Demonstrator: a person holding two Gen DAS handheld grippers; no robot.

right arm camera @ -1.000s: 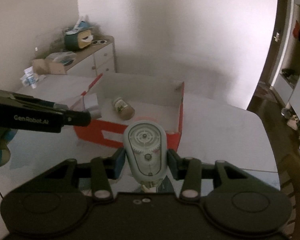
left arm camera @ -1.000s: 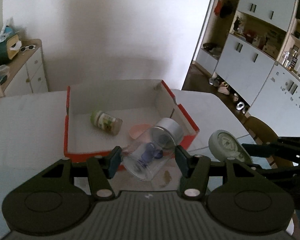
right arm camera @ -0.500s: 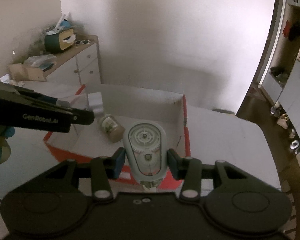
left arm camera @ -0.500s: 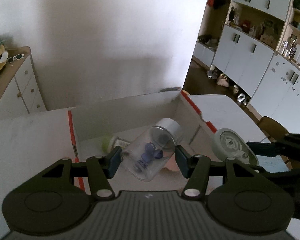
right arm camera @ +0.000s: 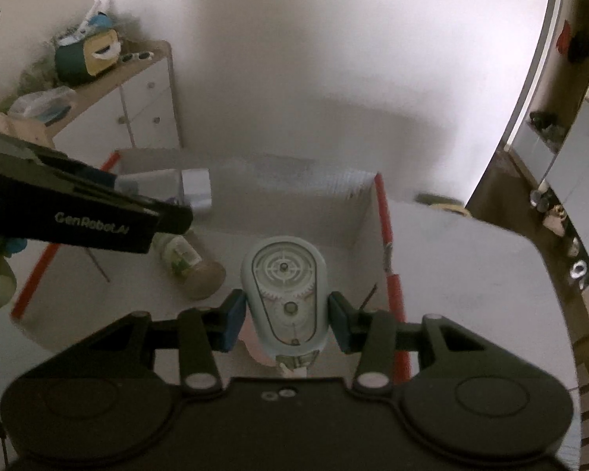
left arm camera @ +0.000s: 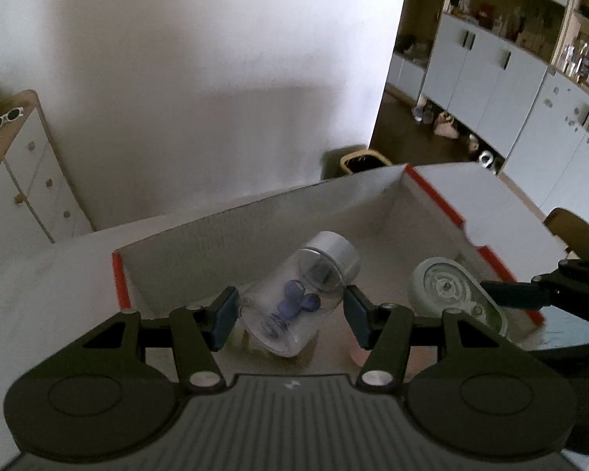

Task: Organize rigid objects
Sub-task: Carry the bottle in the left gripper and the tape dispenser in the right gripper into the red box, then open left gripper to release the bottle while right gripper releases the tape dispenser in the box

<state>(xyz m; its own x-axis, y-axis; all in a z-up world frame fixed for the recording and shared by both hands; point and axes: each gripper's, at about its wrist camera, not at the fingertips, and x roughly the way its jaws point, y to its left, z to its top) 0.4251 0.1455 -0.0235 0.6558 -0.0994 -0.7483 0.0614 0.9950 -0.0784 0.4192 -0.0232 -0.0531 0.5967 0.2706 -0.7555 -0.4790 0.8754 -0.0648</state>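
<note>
My left gripper (left arm camera: 290, 310) is shut on a clear jar (left arm camera: 298, 298) with a silver lid and small blue pieces inside, tilted above the open red-edged cardboard box (left arm camera: 255, 216). My right gripper (right arm camera: 284, 314) is shut on a pale blue-grey correction tape dispenser (right arm camera: 284, 294), also held above the box (right arm camera: 386, 243) near its right wall. In the right wrist view the left gripper (right arm camera: 98, 212) and the jar (right arm camera: 192, 192) hang at the left. A small jar with a green label (right arm camera: 188, 261) lies on the box floor. Something pink (right arm camera: 255, 347) shows under the dispenser (left arm camera: 455, 294).
The box stands on a white table (right arm camera: 471, 274). A wooden-topped chest of drawers (right arm camera: 137, 90) with clutter stands at the left wall, and sunglasses (left arm camera: 6, 117) lie on it. White cabinets (left arm camera: 510, 78) and shoes fill the right. A chair back (left arm camera: 573, 227) shows at the table's right edge.
Both grippers have moved forward and down from in front of the box to above its inside, each keeping its object. The green-label jar has slipped out of the left wrist view.
</note>
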